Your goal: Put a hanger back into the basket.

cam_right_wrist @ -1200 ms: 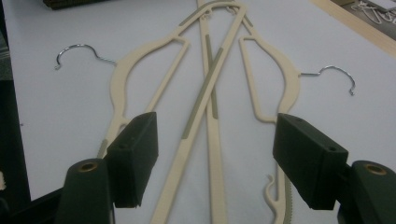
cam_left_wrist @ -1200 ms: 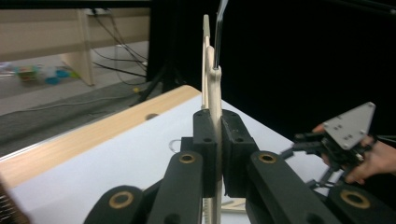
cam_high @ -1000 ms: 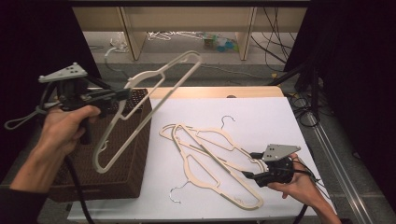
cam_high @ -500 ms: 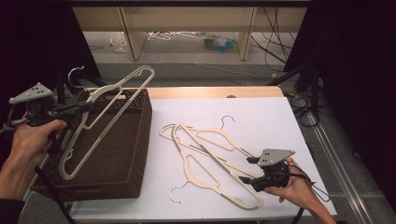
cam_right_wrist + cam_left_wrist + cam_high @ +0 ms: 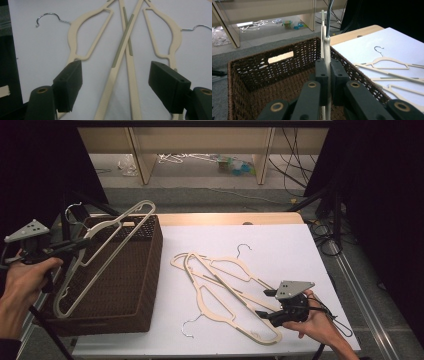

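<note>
Held hanger (image 5: 102, 251): cream plastic, flat, triangular outline with open cut-outs and a twisted steel hook (image 5: 71, 212); it is hanging tilted over the basket (image 5: 131, 285), its lower corner dipping toward the near left side and its hook end rising past the far rim. Left gripper (image 5: 75, 245): black, jaws clenched on the hanger's thin edge, as the left gripper view is showing with the pads (image 5: 322, 75) pressing both faces of the cream strip (image 5: 327, 57); the left hand (image 5: 25, 282) is gripping the handle at the table's left edge, the gripper lying roughly level and pointing right, its grey plate (image 5: 27, 231) on top. Basket: dark brown woven wicker, rectangular, open-topped, with a slot handle (image 5: 280, 57) in the far wall, sitting on the table's left end. Two more hangers (image 5: 225, 292): same cream plastic with wire hooks, lying flat and crossed on the white sheet (image 5: 280, 250), just right of the basket. Right gripper (image 5: 267, 304): jaws standing wide and having just been opening, straddling the crossed bars (image 5: 125, 50) without the pads (image 5: 68, 82) pressing them; the right hand (image 5: 320, 322) is resting low at the sheet's near right corner, pointing left. Beyond the table: grey floor, wooden shelf legs, cables and scattered litter.
</note>
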Available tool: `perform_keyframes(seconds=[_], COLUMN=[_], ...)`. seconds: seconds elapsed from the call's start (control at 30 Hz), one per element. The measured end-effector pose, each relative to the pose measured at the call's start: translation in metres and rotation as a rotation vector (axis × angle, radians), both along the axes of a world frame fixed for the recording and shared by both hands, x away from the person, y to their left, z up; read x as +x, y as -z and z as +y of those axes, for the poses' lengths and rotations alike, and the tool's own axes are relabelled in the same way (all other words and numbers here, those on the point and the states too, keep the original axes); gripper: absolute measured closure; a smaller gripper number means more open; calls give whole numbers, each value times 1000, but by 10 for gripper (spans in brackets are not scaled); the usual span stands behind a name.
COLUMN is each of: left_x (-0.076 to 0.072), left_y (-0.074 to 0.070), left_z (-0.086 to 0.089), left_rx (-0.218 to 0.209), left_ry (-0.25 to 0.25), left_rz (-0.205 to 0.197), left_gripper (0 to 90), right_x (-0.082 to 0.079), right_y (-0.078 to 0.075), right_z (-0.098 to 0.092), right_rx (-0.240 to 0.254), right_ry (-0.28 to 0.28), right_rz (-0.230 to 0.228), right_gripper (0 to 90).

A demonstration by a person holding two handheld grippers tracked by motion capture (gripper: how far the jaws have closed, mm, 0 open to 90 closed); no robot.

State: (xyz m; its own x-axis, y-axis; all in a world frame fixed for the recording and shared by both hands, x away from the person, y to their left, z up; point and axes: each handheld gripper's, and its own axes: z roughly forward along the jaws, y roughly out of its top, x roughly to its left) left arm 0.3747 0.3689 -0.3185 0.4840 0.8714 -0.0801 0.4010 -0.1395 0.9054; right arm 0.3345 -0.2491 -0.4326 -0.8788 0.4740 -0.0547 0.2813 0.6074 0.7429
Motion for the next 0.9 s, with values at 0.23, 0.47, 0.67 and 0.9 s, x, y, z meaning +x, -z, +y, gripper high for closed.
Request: perform_keyframes(seconds=[0.23, 0.47, 0.67, 0.9], left_x=[3, 8, 13, 22], left_y=[13, 22, 31, 47], left_z=[4, 5, 0, -6], left_rx=[30, 52, 62, 64], left_ry=[-5, -11, -1, -3], left_rz=[46, 75, 111, 169], left_gripper=[857, 856, 856, 855], right_x=[0, -1, -1, -2], right_y=[2, 2, 3, 4], right_z=[0, 1, 1, 2], right_rx=[0, 3, 11, 2], right_ry=[8, 9, 7, 7], right_rz=[7, 11, 6, 13], right_gripper=[266, 223, 217, 217])
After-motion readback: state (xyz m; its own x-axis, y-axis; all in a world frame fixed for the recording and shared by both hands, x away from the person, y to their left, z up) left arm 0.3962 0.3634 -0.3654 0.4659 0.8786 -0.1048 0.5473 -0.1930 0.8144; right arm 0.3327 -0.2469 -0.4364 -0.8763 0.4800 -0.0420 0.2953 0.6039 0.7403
